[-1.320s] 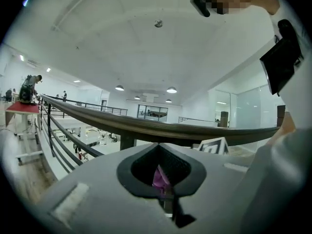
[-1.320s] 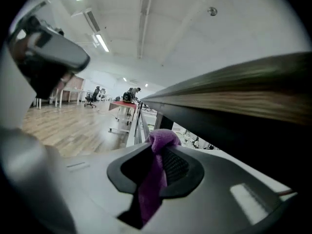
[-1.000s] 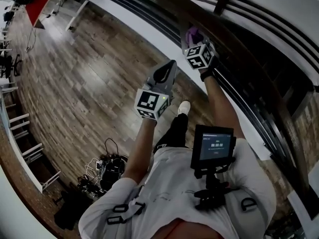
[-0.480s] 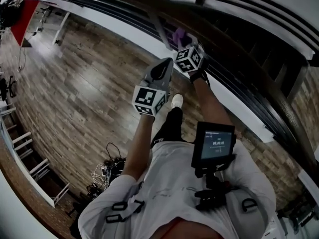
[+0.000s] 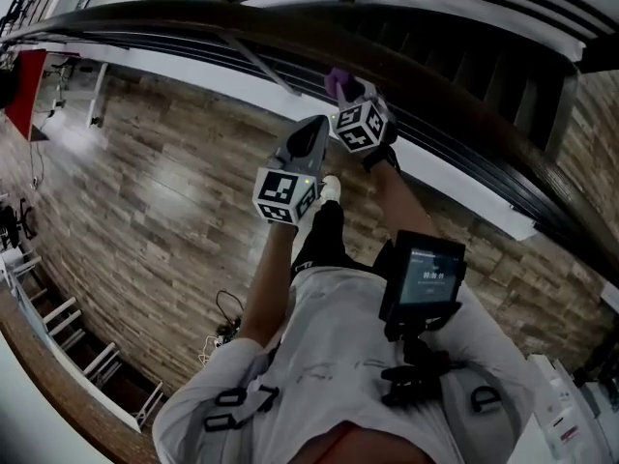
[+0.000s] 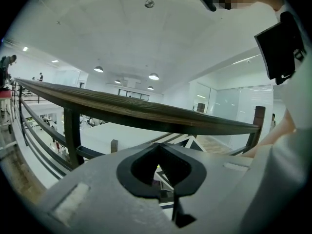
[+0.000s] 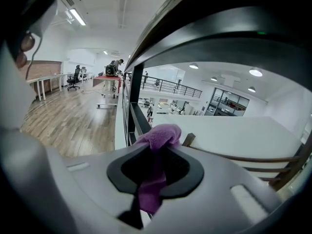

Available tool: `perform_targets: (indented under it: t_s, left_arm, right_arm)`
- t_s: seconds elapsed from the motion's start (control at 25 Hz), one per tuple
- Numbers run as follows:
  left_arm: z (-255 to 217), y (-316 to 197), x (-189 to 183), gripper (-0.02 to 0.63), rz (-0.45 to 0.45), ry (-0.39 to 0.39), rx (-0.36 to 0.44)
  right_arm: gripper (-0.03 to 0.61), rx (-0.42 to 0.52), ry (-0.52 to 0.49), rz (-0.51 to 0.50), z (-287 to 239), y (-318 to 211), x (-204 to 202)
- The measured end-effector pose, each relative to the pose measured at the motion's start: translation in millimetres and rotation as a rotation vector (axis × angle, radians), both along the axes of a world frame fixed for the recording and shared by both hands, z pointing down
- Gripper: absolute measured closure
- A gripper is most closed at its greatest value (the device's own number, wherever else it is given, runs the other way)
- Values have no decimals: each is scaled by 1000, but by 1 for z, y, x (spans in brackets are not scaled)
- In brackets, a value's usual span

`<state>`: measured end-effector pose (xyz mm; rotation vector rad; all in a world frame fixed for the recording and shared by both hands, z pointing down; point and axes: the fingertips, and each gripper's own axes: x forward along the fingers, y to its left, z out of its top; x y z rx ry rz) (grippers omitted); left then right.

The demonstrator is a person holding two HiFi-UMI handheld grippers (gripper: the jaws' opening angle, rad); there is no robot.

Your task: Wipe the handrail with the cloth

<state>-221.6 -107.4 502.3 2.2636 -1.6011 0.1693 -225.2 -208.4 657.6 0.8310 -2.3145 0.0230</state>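
Nothing can be read with certainty. The small screen (image 5: 427, 276) mounted at the person's chest, near right, shows a row of pale digits too small to make out. The left marker cube (image 5: 285, 197) and the right marker cube (image 5: 360, 127), farther off, bear only black-and-white square patterns, no letters.

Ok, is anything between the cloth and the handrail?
Nothing visible. The right hand-held gripper holds the purple cloth close by the handrail; whether they touch is unclear.
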Motion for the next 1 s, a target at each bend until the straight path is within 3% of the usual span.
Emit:
perform_targets:
  t_s: [0.32,0.76,1.0]
  left_arm:
    - [12,-3,105,612,170,12,-35]
    - [15,-5,227,612,383,6,-50]
    - [16,-2,279,612,497,3,-64]
  right_arm:
    - [528,11,16,139,2,22,128]
    - [528,-58,-50,267,4,37,243]
    - [528,-66,-59,387,1,46,316]
